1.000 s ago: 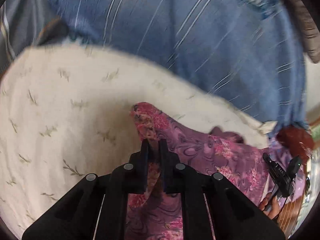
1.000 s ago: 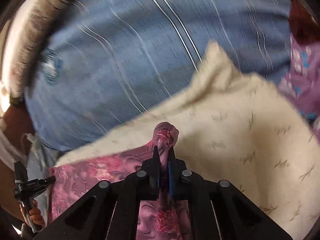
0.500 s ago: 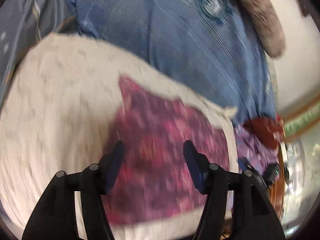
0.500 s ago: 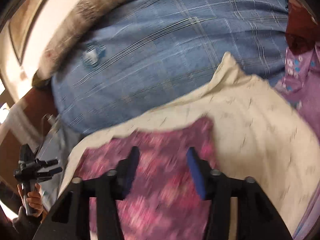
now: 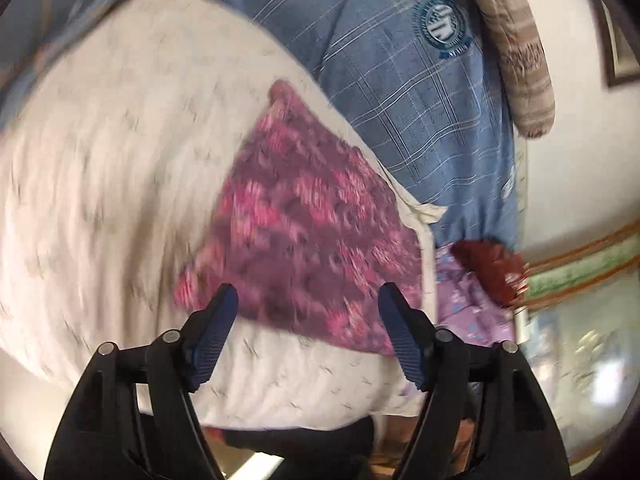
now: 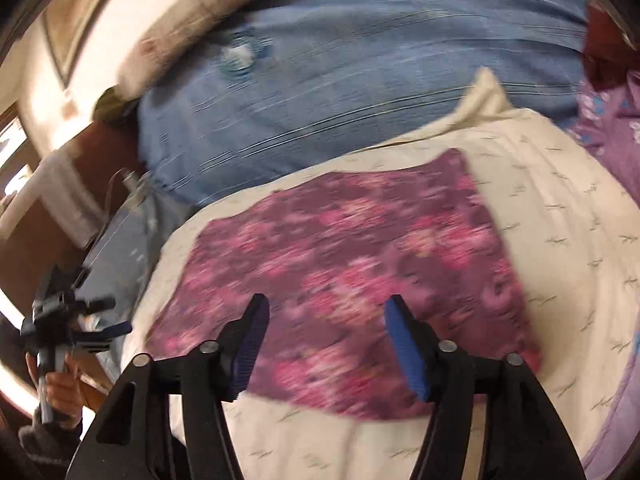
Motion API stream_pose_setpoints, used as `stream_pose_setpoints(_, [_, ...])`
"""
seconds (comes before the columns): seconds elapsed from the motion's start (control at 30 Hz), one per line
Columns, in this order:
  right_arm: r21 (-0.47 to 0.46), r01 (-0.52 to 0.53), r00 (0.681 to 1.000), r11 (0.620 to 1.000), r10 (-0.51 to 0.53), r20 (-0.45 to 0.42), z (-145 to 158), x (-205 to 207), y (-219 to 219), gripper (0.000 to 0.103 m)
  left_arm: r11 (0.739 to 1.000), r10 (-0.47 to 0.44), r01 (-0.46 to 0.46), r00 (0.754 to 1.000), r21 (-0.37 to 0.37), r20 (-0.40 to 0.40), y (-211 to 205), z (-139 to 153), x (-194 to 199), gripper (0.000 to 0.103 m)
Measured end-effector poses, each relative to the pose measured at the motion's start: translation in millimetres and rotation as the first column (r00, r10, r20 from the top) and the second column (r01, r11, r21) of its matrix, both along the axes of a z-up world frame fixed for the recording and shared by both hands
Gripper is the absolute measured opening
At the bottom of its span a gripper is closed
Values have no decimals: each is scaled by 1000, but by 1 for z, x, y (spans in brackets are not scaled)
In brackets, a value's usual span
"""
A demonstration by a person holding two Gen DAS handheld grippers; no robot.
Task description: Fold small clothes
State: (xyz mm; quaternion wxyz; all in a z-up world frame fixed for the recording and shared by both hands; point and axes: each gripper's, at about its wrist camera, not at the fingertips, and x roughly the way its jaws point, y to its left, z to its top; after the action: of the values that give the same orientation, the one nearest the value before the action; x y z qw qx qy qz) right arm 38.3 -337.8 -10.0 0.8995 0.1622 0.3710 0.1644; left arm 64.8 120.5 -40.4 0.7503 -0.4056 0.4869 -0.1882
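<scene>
A small purple and pink flowered garment (image 5: 304, 232) (image 6: 352, 276) lies spread flat on a cream sheet (image 5: 104, 184) (image 6: 560, 216) with a fine leaf print. My left gripper (image 5: 308, 304) hovers above the garment's near edge, its jaws opening wide with nothing between them. My right gripper (image 6: 324, 312) hangs over the garment's near part, jaws likewise opening and empty. Both views are blurred by motion. The left gripper also appears small at the left edge of the right wrist view (image 6: 60, 316), held by a hand.
A blue checked cover (image 5: 420, 112) (image 6: 360, 76) lies beyond the cream sheet. A striped brown bolster (image 5: 512, 40) lies at the far edge against a pale wall. A lilac printed cloth (image 5: 468, 304) (image 6: 608, 120) and a dark red cloth (image 5: 488, 268) lie beside the sheet.
Both grippers were shut on raised corners of the flowered garment; they let go, opened wide and drew back. The garment now lies flat on the sheet.
</scene>
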Motion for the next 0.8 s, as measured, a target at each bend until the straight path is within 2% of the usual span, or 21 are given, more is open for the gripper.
stream_pose_setpoints(0.1, [36,-52,997,998,54,-57,-17,-3,24,64,995,0,-9,997,-104,-83,-8,-34,-9,72])
stream_pose_setpoints(0.17, [41,-78,992,996,81,-92,-27,-4,33,64,991,-13,-7,988,-131,-156,-13,-56,-6,72])
stream_pose_setpoints(0.27, [34,-87,987,996,91,-133,-38,-8,38,64,989,17,-44,982,-140,-188,-13,-69,5,71])
stream_pose_setpoints(0.3, [37,-80,987,996,85,-140,-40,-8,37,64,987,27,-54,984,-151,-176,-9,-67,10,59])
stream_pose_setpoints(0.33, [40,-72,986,997,77,-147,-40,-7,35,64,990,56,-74,988,-121,-142,-5,-57,19,44])
stream_pose_setpoints(0.37, [45,-59,986,997,65,-155,-41,-6,32,64,994,63,-72,992,-82,-108,-2,-48,25,23])
stream_pose_setpoints(0.4, [55,-43,985,998,52,-162,-42,-6,28,64,997,63,-66,996,-47,-70,0,-39,31,17])
stream_pose_setpoints(0.47, [67,-22,984,998,33,-176,-45,-3,21,64,997,62,-62,998,47,0,-3,-22,35,17])
stream_pose_setpoints(0.5, [65,-6,983,998,18,-184,-47,-2,18,64,993,55,-56,998,103,12,-8,-20,35,17])
stream_pose_setpoints(0.57, [73,14,979,997,1,-206,-50,-1,14,64,989,48,-47,999,138,-3,-14,-29,33,17])
stream_pose_setpoints(0.6, [79,17,979,997,-1,-203,-48,0,13,64,992,50,-48,999,119,-18,-12,-37,28,17])
stream_pose_setpoints(0.67, [90,20,989,996,-7,-145,-32,1,13,65,997,62,-60,997,53,-36,-8,-45,22,18])
stream_pose_setpoints(0.73, [83,20,998,996,-15,-57,-10,3,12,65,998,65,-66,997,-15,-48,-5,-48,20,27])
stream_pose_setpoints(0.77, [66,27,999,997,-26,-21,-3,6,11,65,997,64,-66,996,-46,-54,-5,-49,20,39])
stream_pose_setpoints(0.8, [49,39,999,998,-40,5,2,10,10,65,995,65,-69,996,-65,-60,-4,-50,20,47])
